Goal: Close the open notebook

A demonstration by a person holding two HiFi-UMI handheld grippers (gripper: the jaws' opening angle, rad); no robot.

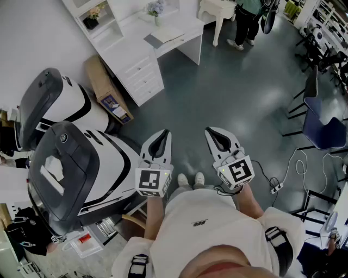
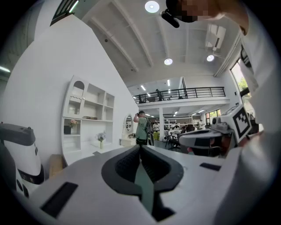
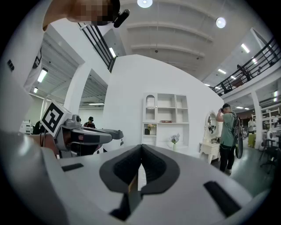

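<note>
- The white left gripper [image 1: 161, 137] with dark jaw pads is held at chest height over the grey floor [image 1: 234, 87]. The left gripper view shows its jaws clamped tip to tip with nothing in them.
- Same deal for the white right gripper [image 1: 213, 134], just beside the left one. Its jaws are pressed together and empty.
- What looks like the open notebook [image 1: 165, 37] is a flat, pale grey thing lying on the white desk with drawers [image 1: 136, 59], well away from both grippers. It sits near a small vase of flowers [image 1: 156, 12]. It's too small to be sure, honestly.
- Two big white-and-dark-grey machines [image 1: 70, 174] sit on the left, and a brown cardboard box [image 1: 106, 89] stands between them and the desk.
- A person in a green top [image 1: 247, 16] stands beyond the desk.
</note>
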